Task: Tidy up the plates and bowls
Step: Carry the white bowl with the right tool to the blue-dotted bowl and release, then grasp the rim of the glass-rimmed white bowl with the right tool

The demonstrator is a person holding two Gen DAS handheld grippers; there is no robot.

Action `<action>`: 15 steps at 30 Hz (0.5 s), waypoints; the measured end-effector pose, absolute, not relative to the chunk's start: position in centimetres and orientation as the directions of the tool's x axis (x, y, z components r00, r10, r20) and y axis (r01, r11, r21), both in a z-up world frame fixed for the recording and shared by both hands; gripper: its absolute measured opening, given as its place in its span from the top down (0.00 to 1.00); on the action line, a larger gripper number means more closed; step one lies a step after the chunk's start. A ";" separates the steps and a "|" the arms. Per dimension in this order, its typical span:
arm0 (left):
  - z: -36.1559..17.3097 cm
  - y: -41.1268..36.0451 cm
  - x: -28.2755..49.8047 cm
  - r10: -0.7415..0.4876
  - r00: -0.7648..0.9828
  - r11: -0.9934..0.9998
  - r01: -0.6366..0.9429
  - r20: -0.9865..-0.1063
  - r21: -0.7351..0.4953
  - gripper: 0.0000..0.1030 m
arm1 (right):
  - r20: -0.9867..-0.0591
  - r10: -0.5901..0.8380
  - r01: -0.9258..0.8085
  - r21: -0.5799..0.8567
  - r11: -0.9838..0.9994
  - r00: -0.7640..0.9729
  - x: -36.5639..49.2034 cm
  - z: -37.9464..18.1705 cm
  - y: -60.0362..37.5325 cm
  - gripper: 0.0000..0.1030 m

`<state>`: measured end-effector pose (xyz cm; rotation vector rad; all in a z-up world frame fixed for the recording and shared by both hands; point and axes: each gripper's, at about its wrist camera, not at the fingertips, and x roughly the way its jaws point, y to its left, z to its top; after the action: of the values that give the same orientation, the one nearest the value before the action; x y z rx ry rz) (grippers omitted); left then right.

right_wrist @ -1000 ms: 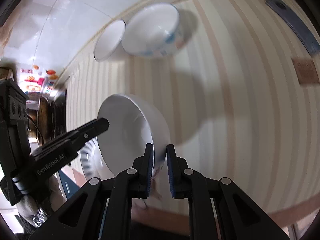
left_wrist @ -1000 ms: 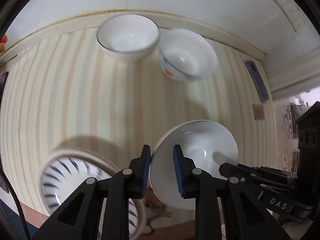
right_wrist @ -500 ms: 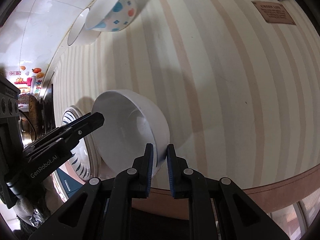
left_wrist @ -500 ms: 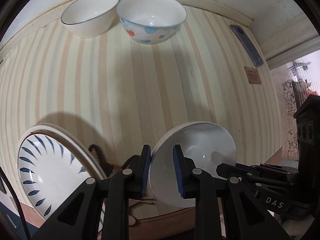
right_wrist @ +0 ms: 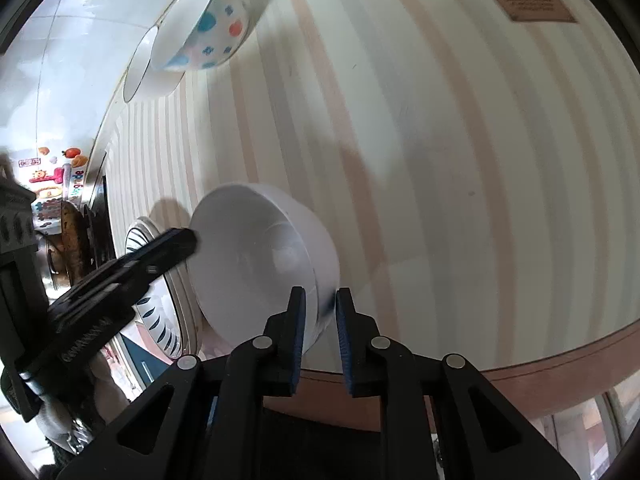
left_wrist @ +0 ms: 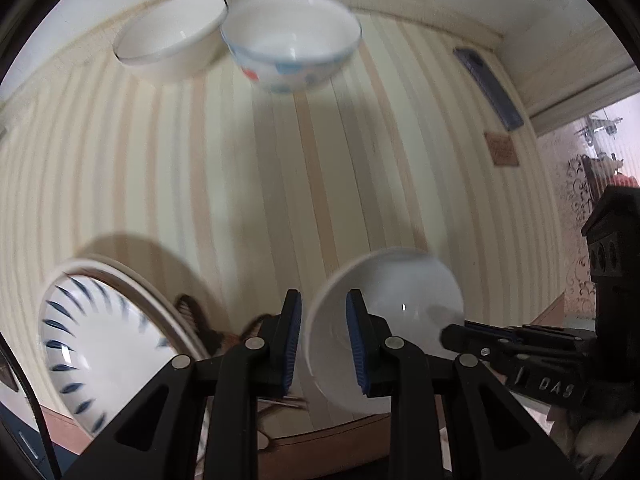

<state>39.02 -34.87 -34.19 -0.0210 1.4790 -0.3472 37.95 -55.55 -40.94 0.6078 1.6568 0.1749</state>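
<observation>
**Mei:** Left wrist view shows the left gripper [left_wrist: 322, 336] with its jaws around the near rim of the plain white bowl [left_wrist: 394, 308]. One pad is inside the bowl and one is outside. The picture is a little blurred, so I cannot tell for sure if they press the rim or only stand around it.

**Tomas:** And the right gripper [right_wrist: 320, 330]? From its own camera I see the jaws close together, pinching the wall of the same white bowl [right_wrist: 256, 256] on the other side. So the bowl hangs tilted between the two tools, above the near edge of the striped table [right_wrist: 460, 140].

**Mei:** Yes. Beside it, on the left, lies the blue-leaf plate [left_wrist: 100, 344]. At the far edge stand two more bowls touching each other: the spotted bowl [left_wrist: 292, 48] and the white bowl with a dark rim [left_wrist: 172, 36].

**Tomas:** Which step is this, in your opinion?

**Mei:** I think the white bowl is being carried, probably to join the other bowls. Nothing is stacked yet.

**Tomas:** Then the next move calls for keeping the bowl level, bringing it over the far bowls, and lowering it slowly before any jaw lets go.
</observation>
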 end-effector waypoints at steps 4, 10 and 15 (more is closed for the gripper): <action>-31.5 -33.4 41.0 -0.266 0.123 0.955 0.168 -0.956 -0.244 0.78 | -0.895 0.446 0.258 0.429 0.866 -0.007 39.6 -38.3 -57.5 0.74; -31.3 -31.9 47.3 -0.261 0.184 0.965 0.081 -0.948 -0.250 0.73 | -0.885 0.448 0.219 0.466 0.857 0.126 46.1 -35.5 -58.7 0.54; -34.1 -31.6 52.8 -0.237 0.153 0.971 0.042 -0.959 -0.233 0.73 | -0.858 0.476 0.193 0.509 0.839 0.193 53.0 -36.0 -57.9 0.54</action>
<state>52.76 -31.64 -34.14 -0.1647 1.4052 -0.2017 52.98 -57.93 -35.97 0.5874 1.3846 0.2155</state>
